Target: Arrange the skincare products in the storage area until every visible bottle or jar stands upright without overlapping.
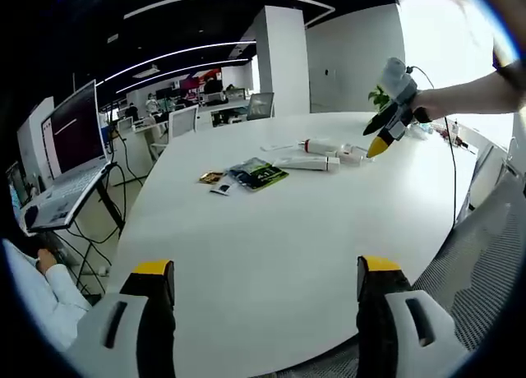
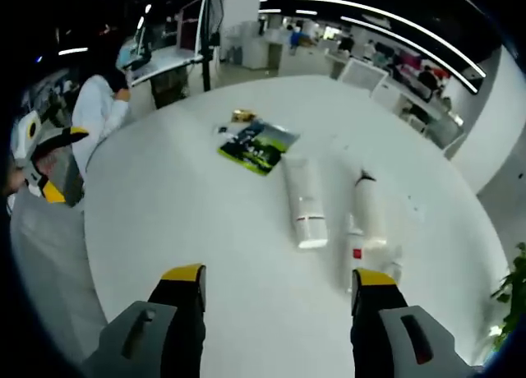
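Between my right claw's [image 2: 275, 300] wide-open jaws, just ahead, a white tube [image 2: 304, 199] lies flat, long axis pointing away toward frame top; bottles [image 2: 369, 209] lie beside it at right. My left claw [image 1: 267, 288], also open, sits well back.

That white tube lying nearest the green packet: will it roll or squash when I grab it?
The white tube lies flat on the table. Its round body may roll sideways if nudged. It looks like soft plastic, so it probably gives under a squeeze. Its broad cap end suggests it could stand upright.
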Action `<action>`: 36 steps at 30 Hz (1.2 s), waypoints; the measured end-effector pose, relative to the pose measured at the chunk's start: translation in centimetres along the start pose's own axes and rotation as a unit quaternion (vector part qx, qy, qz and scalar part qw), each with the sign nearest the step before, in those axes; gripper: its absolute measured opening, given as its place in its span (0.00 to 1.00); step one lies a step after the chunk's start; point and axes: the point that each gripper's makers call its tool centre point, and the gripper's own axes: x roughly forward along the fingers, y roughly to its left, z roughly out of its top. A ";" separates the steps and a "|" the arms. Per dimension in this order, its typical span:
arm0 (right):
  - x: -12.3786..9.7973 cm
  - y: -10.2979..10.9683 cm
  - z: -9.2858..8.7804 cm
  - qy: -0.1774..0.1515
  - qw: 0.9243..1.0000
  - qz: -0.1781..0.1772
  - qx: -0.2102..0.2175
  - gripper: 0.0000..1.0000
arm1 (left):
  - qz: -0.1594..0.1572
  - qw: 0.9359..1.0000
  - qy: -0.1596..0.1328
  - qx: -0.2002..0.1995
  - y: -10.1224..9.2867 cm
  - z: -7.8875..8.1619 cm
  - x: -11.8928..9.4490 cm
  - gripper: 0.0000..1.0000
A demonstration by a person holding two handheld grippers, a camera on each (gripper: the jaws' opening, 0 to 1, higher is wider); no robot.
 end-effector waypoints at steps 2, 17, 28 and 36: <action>0.3 -0.2 0.5 0.000 1.000 0.000 -0.003 0.74 | -0.001 1.000 0.002 0.001 0.0 0.0 0.0 0.85; 3.7 -2.6 3.0 0.030 0.999 0.013 -0.026 0.72 | -0.001 1.000 0.008 0.007 0.0 -0.2 0.1 0.85; 5.8 -3.1 3.3 0.055 0.998 0.030 -0.024 0.72 | -0.002 1.000 0.012 0.008 0.0 -0.4 0.1 0.84; 7.2 -3.3 3.5 0.071 0.997 0.035 -0.027 0.71 | -0.003 1.000 0.018 0.013 -0.1 -0.5 0.2 0.84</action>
